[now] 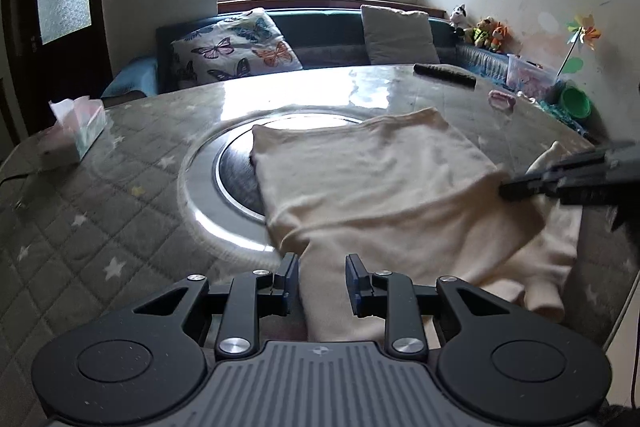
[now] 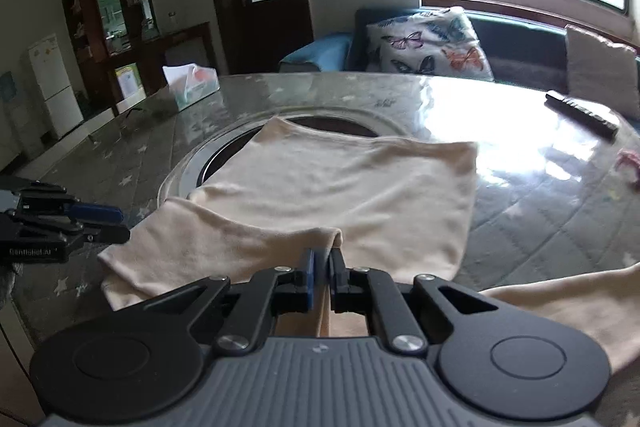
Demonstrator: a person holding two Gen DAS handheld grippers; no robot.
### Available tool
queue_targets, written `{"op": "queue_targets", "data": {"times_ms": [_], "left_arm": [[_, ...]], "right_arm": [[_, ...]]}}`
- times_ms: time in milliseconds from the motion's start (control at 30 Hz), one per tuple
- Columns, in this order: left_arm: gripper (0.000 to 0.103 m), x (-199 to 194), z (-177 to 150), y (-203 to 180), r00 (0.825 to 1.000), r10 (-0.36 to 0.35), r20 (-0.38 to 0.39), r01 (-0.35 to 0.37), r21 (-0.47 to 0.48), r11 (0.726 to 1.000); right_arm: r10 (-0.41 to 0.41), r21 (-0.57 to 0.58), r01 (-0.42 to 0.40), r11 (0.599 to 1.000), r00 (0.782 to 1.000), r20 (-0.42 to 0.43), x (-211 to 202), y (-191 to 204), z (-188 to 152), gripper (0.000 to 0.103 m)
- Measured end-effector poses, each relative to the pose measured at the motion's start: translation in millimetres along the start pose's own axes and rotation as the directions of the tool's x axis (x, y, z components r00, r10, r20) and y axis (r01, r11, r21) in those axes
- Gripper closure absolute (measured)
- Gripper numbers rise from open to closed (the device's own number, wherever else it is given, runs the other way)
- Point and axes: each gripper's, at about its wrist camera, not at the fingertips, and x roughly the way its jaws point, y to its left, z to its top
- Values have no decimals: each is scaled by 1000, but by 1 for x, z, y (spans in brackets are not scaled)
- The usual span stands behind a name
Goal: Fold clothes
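A cream garment (image 1: 384,187) lies on the round table, partly folded, its far edge over the metal disc in the middle. My left gripper (image 1: 322,267) is open, its jaws standing either side of a strip of the garment at the near edge. My right gripper (image 2: 322,259) is shut on a fold of the same garment (image 2: 340,195) at its near side. The right gripper also shows in the left wrist view (image 1: 520,187) at the garment's right edge. The left gripper shows in the right wrist view (image 2: 108,223) at the garment's left corner.
The table (image 1: 100,219) has a grey star-quilted cover under glass and a metal disc (image 1: 236,183) at its centre. A tissue box (image 1: 86,131) stands at the left, a dark remote (image 1: 444,75) at the back right. A sofa with cushions (image 1: 236,47) lies behind.
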Motion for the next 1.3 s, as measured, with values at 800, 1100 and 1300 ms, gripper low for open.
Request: {"op": "queue_targets", "data": {"times_ms": [800, 1100, 1300], "left_arm": [[72, 23, 4, -13, 999, -26, -22, 27, 20, 999], [60, 20, 7, -27, 999, -37, -9, 38, 36, 999], [56, 17, 9, -31, 1000, -28, -7, 28, 47, 999]], "right_arm": [[-19, 14, 19, 1000, 1000, -3, -18, -18, -27, 89], [-284, 193, 274, 942, 958, 27, -54, -99, -43, 81], [-448, 314, 426, 849, 894, 0, -60, -153, -57, 73]]}}
